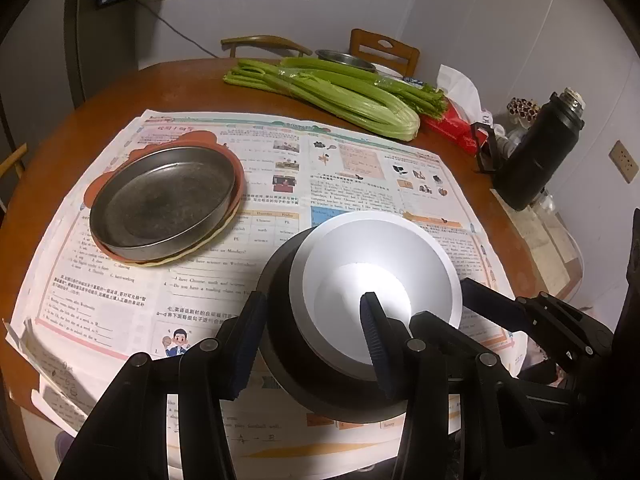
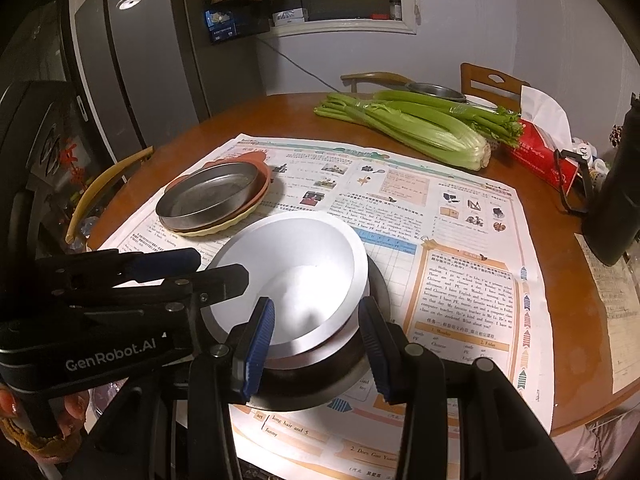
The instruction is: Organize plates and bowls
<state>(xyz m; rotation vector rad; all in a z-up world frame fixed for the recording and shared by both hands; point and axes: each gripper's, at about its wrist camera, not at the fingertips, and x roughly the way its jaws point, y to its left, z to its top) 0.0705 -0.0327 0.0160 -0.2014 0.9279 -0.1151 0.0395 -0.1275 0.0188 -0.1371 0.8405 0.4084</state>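
Clamping nested white bowl (image 2: 296,248) in right gripper (image 2: 316,304); straddling rim, unpinched, with left gripper (image 1: 312,300); fridge (image 2: 120,60) in right view only.

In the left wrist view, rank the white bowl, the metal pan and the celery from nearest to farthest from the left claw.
From the left claw:
1. White bowl, right at the fingertips.
2. Metal pan, left, mid-table.
3. Celery, at the far edge.
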